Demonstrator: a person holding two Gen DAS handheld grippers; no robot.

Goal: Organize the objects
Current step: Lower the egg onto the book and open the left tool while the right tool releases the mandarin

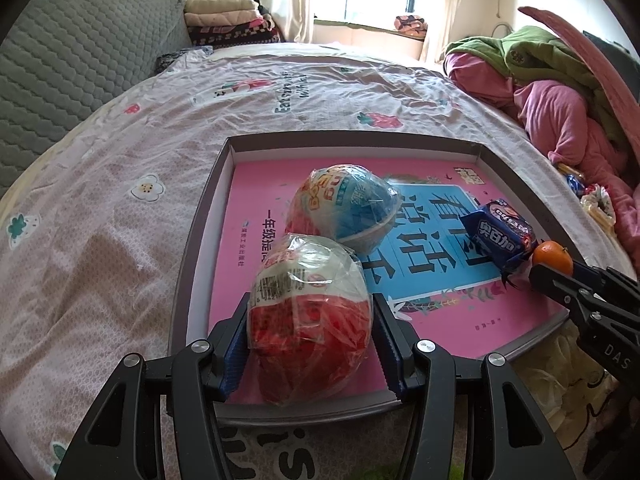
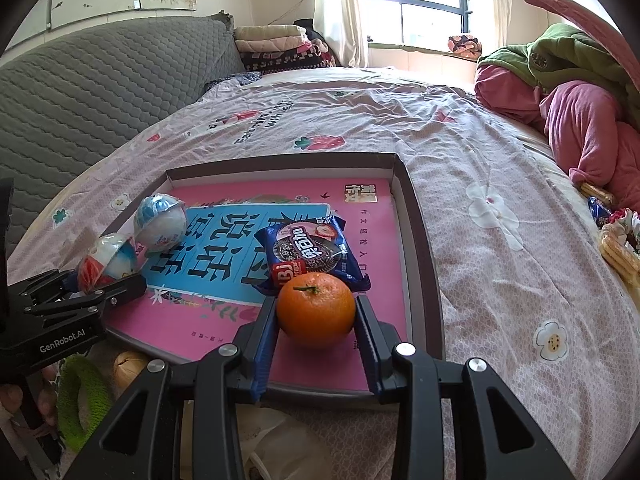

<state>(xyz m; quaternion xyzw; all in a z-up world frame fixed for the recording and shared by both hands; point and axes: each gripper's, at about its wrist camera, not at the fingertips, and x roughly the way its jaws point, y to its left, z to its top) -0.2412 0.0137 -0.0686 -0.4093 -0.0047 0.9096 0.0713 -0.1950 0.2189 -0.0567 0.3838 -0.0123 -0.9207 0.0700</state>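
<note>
The left tongs (image 1: 310,332) clamp a wrapped red toy egg (image 1: 308,312) and the right tongs (image 2: 316,332) clamp a mandarin (image 2: 316,310), each held low over the shallow box (image 2: 424,264) ahead, seemingly for setting down beside the blue egg (image 1: 348,208) and cookie packet (image 2: 310,252).

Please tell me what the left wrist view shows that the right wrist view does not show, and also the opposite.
Only the left wrist view: the barcode label on the red egg toy that the left gripper clamps.

Only the right wrist view: a green knitted ring before the tray, and the mandarin's stem on the mandarin that the right gripper clamps.

Both: the tray, the pink book, the blue egg toy, the cookie pack.
</note>
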